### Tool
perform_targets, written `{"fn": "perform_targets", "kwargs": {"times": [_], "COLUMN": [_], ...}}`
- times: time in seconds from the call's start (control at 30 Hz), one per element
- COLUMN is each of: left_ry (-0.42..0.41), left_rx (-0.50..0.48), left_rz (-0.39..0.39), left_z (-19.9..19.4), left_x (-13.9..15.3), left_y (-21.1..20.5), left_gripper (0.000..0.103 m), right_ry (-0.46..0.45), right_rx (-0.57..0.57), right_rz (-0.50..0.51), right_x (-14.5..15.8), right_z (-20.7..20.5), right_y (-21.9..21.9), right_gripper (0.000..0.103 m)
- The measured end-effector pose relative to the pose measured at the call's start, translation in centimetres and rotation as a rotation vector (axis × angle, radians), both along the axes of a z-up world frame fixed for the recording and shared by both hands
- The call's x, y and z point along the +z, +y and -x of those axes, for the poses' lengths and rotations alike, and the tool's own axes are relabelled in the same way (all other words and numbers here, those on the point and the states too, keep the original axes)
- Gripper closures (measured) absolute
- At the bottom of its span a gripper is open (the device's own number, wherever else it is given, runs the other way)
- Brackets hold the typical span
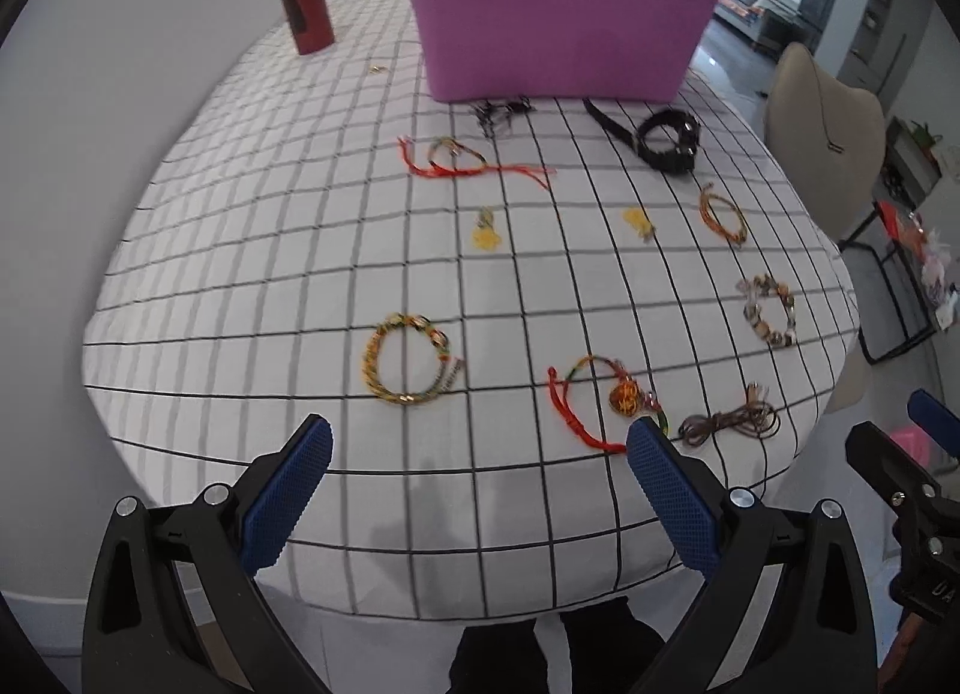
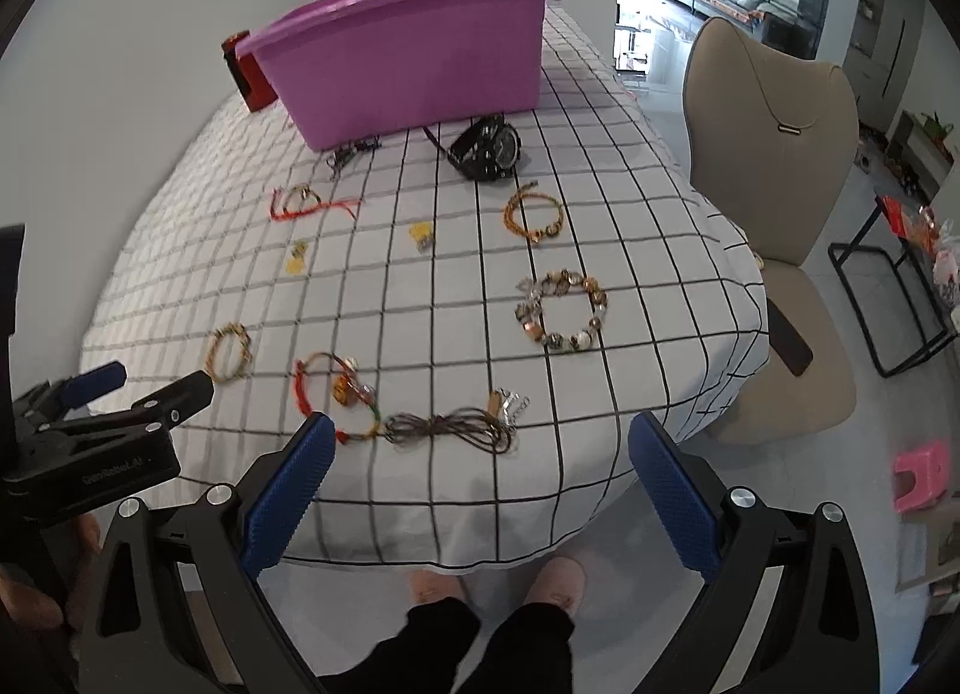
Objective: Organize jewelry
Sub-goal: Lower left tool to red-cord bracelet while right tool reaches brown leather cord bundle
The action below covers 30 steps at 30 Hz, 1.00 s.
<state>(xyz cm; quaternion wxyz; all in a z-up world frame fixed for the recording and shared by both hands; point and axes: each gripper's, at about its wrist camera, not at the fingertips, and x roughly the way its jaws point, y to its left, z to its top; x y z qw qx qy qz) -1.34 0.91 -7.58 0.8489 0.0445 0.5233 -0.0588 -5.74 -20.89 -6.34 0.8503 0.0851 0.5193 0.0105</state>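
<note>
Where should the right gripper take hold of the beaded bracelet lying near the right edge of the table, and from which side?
Probably from above. The beaded bracelet lies flat as an open ring on the tablecloth, so there is nothing to grip from the side. The open right gripper could put one finger inside the ring and one outside, closing across the near arc of beads.

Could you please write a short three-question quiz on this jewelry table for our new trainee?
1. True or false: both the left gripper and the right gripper are open and hold nothing.
2. Which item lies nearest the purple bin: A) beaded bracelet, B) black watch, C) brown cord necklace?
3. Fill in: the jewelry rests on a white tablecloth with a black ____ pattern.

Key: 1 true; 2 B; 3 grid.
</note>
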Motion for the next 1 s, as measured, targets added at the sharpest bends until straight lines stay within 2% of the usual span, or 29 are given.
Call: {"fn": "perform_targets", "kwargs": {"times": [0.1, 0.3, 0.63, 1.0], "left_ry": [-0.002, -0.01, -0.148, -0.187], "left_rx": [0.005, 0.069, 0.146, 0.136], "left_rz": [0.032, 0.021, 0.013, 0.008], "left_z": [0.2, 0.4, 1.3, 0.4], "left_x": [-1.8, -4.8, -6.5, -8.7], "left_y": [-0.1, -1.2, -2.5, -2.8], "left_gripper": [0.006, 0.006, 0.006, 0.006], "right_ry": [0.003, -0.037, -0.162, -0.258], "right_rx": [0.018, 0.055, 0.098, 0.135], "right_rz": [0.015, 0.043, -0.037, 0.035], "right_x": [-1.9, -4.4, -8.0, -9.3], "right_z": [0.2, 0.3, 0.2, 0.1], "right_y": [0.1, -0.7, -2.7, -2.0], "right_gripper": [0.009, 0.009, 0.009, 0.009]}}
